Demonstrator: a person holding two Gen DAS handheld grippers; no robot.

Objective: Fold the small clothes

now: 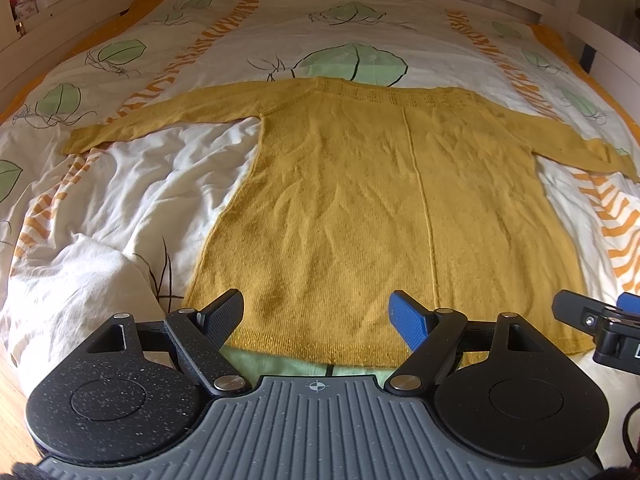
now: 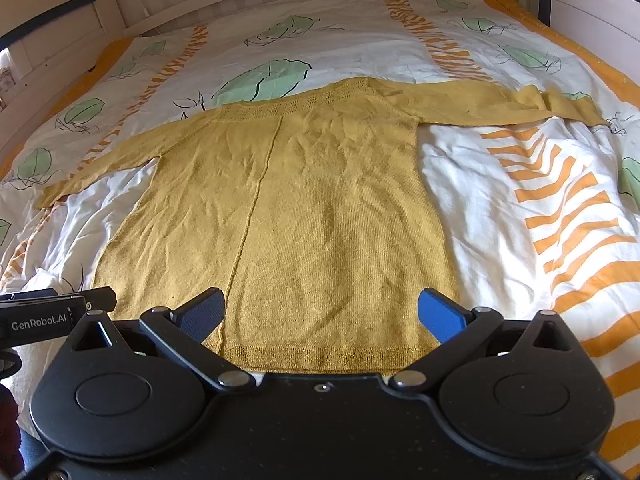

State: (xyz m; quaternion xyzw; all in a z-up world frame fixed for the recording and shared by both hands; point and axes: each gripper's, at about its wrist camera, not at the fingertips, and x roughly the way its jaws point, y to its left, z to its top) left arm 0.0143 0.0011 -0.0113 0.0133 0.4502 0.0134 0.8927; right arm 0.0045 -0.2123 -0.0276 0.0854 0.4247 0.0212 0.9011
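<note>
a yellow sweater (image 1: 360,208) lies flat on the bed cover (image 1: 132,184), both sleeves spread to the sides, the bottom edge close to the grippers. the left gripper (image 1: 318,316) and the right gripper (image 2: 320,314) hang over this edge, both released with jaws wide apart, grasping nothing.

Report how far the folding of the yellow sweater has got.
Done: the yellow sweater lies spread flat on the patterned duvet, both sleeves out. In hand: nothing; the left hand-held gripper and right hand-held gripper hover open above the hem, gripping no fabric. Left: every fold, sleeves and body alike.
</note>
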